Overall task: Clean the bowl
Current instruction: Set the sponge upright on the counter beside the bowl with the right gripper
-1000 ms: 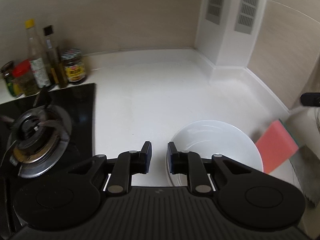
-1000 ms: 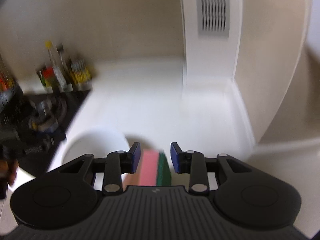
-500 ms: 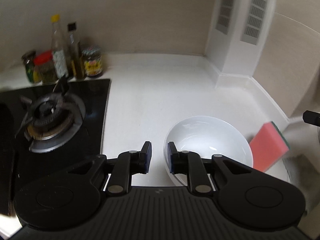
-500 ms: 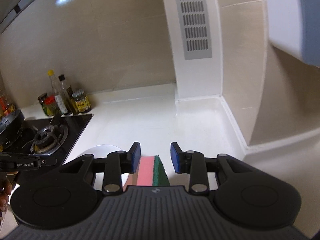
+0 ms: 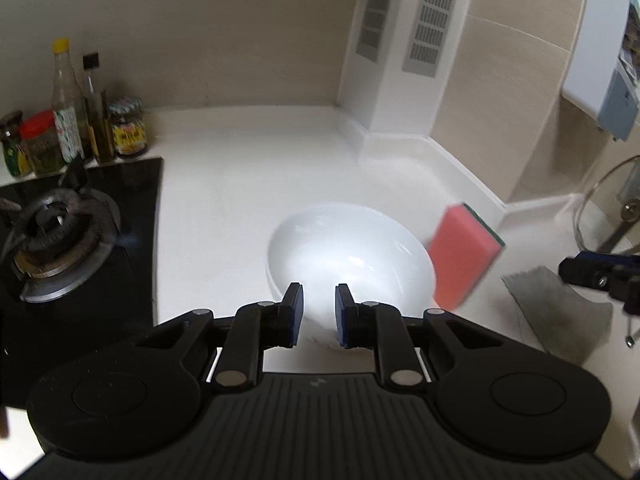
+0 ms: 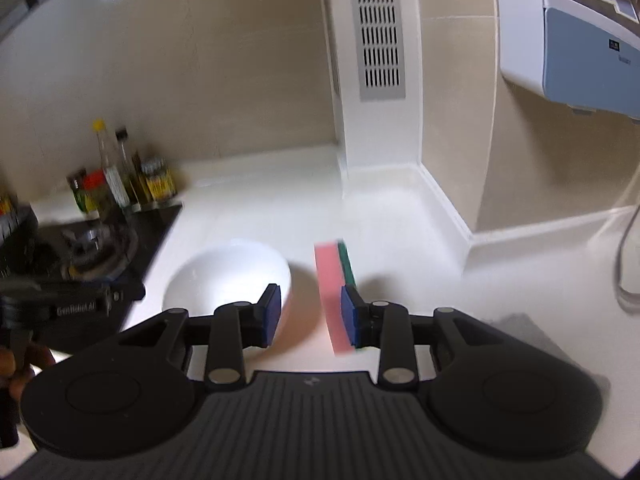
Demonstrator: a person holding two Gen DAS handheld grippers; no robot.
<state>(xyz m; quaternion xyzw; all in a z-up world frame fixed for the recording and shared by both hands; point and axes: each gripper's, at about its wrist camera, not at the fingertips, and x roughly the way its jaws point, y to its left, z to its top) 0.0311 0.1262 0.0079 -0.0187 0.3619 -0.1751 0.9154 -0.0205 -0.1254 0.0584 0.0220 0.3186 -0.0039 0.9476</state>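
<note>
One white bowl [image 5: 348, 252] sits upright, mouth up, before the left gripper [image 5: 319, 314], fingers apart; the right gripper [image 6: 308, 312], fingers apart, touches an on-edge pink-green sponge [image 6: 332, 280]

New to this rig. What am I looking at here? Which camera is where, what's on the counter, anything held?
There is no robot arm. A person holds a two-finger gripper in each hand, and a fisheye camera on each looks along its fingers, so the black shape at the bottom is the gripper itself. One picture is from the left gripper, the other from the right gripper. On the white counter are a white bowl, a grey cloth, a gas stove and bottles. The left gripper is open and empty, just before the bowl. A pink and green sponge stands on edge between the right gripper's open fingers, against one pad, not clamped.
</note>
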